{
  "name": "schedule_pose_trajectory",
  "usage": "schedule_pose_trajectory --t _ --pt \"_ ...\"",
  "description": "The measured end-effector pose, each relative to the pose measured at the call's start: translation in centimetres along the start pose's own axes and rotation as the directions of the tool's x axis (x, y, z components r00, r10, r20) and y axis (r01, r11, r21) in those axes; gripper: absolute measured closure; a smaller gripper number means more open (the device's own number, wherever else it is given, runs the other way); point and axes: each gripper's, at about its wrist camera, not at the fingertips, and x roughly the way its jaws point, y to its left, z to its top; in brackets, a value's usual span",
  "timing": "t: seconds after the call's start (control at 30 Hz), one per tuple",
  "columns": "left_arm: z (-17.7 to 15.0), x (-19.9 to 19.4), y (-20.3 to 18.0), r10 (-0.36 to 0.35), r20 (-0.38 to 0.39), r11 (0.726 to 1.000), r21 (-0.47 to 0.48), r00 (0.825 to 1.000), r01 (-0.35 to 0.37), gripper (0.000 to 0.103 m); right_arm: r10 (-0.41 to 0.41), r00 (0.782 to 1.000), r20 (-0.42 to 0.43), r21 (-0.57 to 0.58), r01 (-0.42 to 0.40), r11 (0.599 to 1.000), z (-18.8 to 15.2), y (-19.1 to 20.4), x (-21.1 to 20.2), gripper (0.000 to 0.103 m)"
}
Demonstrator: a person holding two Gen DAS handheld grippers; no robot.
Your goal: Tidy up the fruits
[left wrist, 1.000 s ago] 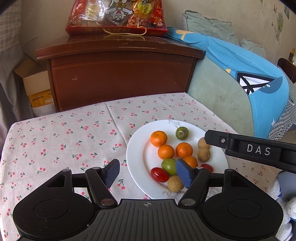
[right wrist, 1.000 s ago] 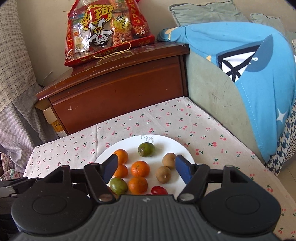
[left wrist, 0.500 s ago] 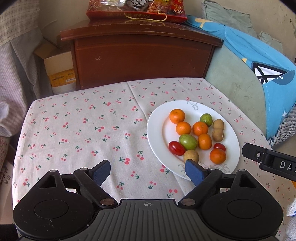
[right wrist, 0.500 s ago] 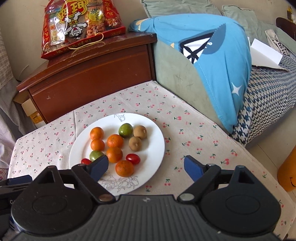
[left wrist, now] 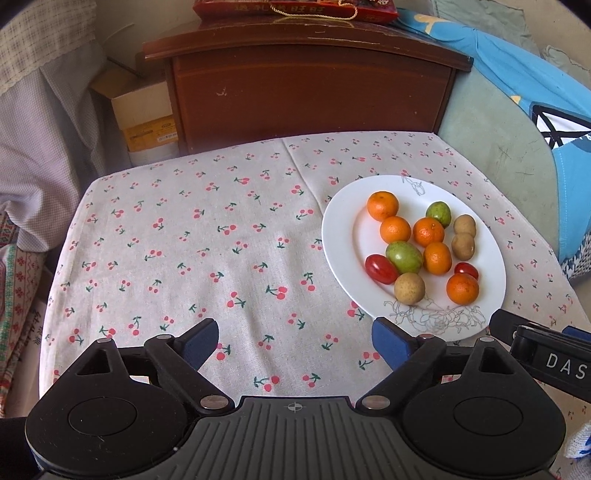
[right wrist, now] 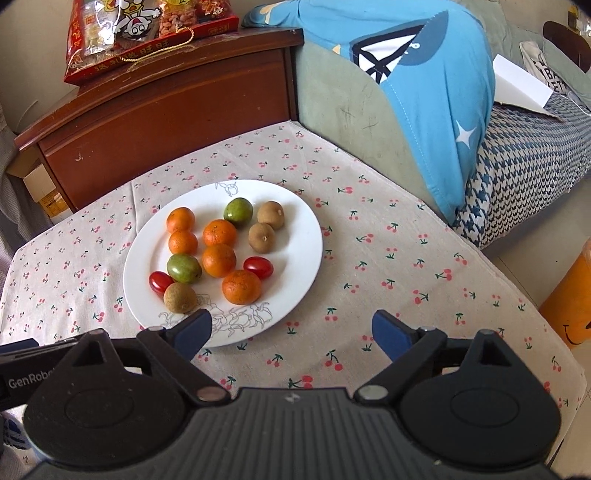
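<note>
A white plate (left wrist: 336, 236) (right wrist: 295, 229) on the cherry-print tablecloth holds several small oranges (left wrist: 428, 231) (right wrist: 242, 286), two green fruits (left wrist: 404, 256) (right wrist: 184, 268), three brown longans (left wrist: 409, 288) (right wrist: 180, 297) and two red cherry tomatoes (left wrist: 381, 268) (right wrist: 258, 267). My left gripper (left wrist: 295, 345) is open and empty, above the cloth left of the plate's near edge. My right gripper (right wrist: 291, 334) is open and empty, over the plate's near right rim. The right gripper's body shows in the left wrist view (left wrist: 546, 354).
A dark wooden cabinet (left wrist: 310, 85) (right wrist: 166, 92) with a red snack bag (right wrist: 144, 29) stands behind the table. A sofa with a blue garment (right wrist: 436, 92) lies to the right. A cardboard box (left wrist: 144, 114) sits at the left. An orange bin (right wrist: 572, 295) stands at the far right.
Both grippers have pulled back and up from the plate and opened wider. An orange now lies at the plate's near side.
</note>
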Motion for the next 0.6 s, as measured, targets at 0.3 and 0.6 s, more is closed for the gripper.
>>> schedule_pose_trajectory --t 0.3,0.6 --pt "0.2 0.8 -0.6 0.053 -0.016 0.998 0.016 0.998 -0.053 0.011 -0.019 1.000 -0.024 -0.027 0.018 0.999 -0.4 0.6 0.7 0.009" --pt "0.5 1.5 -0.8 0.057 -0.037 0.998 0.011 0.998 -0.057 0.009 -0.029 0.999 -0.045 -0.030 0.027 0.999 -0.5 0.9 1.6 0.008"
